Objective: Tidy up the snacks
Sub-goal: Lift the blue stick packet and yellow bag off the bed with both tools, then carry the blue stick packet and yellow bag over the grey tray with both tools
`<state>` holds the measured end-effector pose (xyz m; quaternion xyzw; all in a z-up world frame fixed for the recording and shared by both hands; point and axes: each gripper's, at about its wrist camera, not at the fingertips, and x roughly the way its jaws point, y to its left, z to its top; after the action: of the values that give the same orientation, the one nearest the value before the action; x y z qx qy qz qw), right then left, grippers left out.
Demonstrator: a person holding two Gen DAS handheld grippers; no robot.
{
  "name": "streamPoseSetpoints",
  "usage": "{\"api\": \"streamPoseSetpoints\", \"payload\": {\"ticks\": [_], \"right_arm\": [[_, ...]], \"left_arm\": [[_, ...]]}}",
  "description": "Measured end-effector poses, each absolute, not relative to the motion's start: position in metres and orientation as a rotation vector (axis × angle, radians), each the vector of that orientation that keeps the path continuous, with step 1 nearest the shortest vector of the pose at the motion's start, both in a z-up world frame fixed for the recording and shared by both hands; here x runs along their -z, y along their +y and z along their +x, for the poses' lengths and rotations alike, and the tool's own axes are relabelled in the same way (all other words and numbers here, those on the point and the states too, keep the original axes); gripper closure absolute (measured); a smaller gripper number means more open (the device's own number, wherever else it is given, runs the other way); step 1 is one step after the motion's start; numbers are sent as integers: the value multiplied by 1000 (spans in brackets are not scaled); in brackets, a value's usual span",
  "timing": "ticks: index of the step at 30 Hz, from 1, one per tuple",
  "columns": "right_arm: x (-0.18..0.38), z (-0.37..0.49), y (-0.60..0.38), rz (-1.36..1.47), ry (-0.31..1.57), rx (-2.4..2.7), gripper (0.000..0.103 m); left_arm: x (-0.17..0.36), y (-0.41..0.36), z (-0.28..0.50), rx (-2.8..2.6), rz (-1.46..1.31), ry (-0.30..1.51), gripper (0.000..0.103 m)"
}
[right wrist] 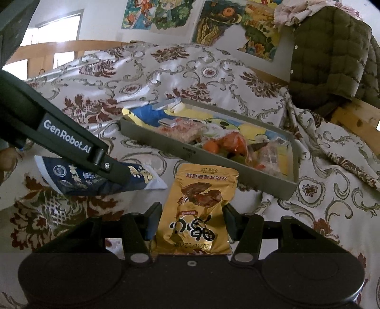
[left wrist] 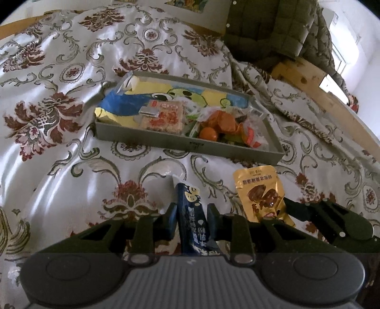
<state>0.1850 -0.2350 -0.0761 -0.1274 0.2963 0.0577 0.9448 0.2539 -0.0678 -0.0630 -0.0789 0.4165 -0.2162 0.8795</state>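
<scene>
My left gripper (left wrist: 192, 211) is shut on a dark blue snack packet (left wrist: 191, 214), held just above the floral bedspread; the packet also shows in the right wrist view (right wrist: 78, 178). My right gripper (right wrist: 191, 214) is shut on a gold snack pouch (right wrist: 199, 202), which also shows in the left wrist view (left wrist: 260, 192). Both packets are held a little in front of a grey tray (left wrist: 142, 139) on the bed, also in the right wrist view (right wrist: 166, 145). The tray holds a yellow-and-blue bag, a cracker pack (left wrist: 163, 116) and orange wrapped snacks (left wrist: 220, 123).
A floral bedspread (left wrist: 71, 71) covers the bed. An olive quilted jacket (right wrist: 332, 59) hangs at the back right over a wooden bed rail (left wrist: 308, 83). Posters (right wrist: 213, 21) hang on the wall behind. My left gripper's arm (right wrist: 59, 137) crosses the right wrist view.
</scene>
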Motion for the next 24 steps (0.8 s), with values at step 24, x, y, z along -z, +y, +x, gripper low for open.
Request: {"api": "streamPoseSetpoints", "payload": {"ticks": [24], "right_arm": [[83,190,-240,-260,639,-102,46]], "left_arm": [[104,-92,274,436,-4,967,72]]}}
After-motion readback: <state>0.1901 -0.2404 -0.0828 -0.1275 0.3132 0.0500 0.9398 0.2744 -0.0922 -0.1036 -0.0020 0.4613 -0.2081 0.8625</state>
